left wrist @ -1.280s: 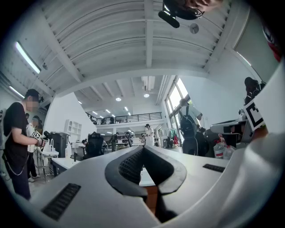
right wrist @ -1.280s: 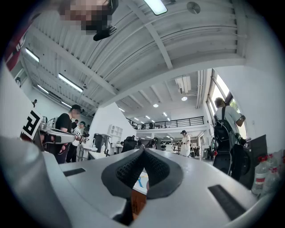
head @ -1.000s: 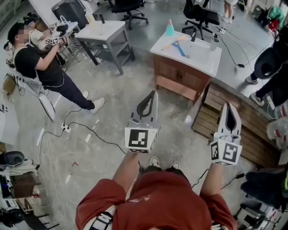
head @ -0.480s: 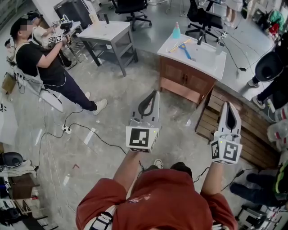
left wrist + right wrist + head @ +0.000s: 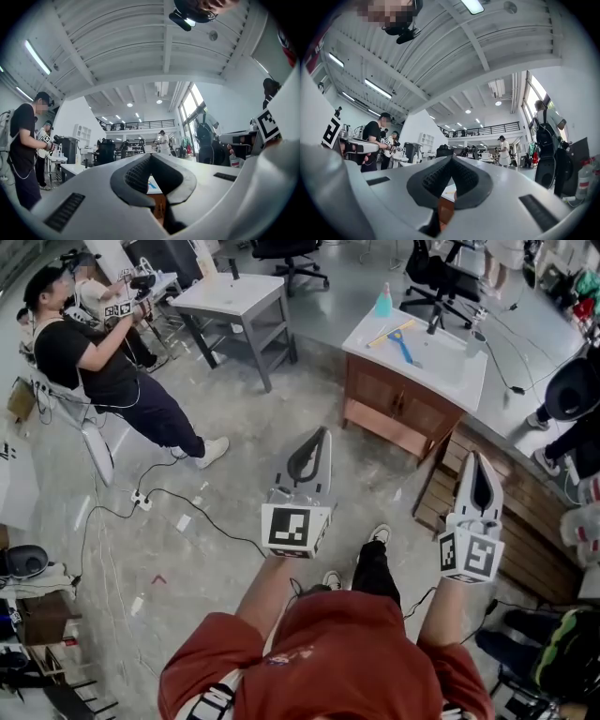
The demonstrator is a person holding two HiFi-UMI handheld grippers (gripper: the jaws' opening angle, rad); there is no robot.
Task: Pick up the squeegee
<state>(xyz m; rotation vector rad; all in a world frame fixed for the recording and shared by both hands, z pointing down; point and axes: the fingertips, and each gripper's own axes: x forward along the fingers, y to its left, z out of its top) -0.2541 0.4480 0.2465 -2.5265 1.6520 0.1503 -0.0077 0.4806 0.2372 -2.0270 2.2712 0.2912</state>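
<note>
Left tongs and right tongs: jaws closed together, nothing held, both well apart from the white worktop. Squeegee, apparently the blue-handled item, lies on that worktop near a teal bottle.

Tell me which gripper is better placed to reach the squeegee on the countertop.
Left, narrowly. The blue squeegee lies on the countertop closer to where the left gripper points; the right gripper points at the other end. Both are shut, empty and far off.
</note>
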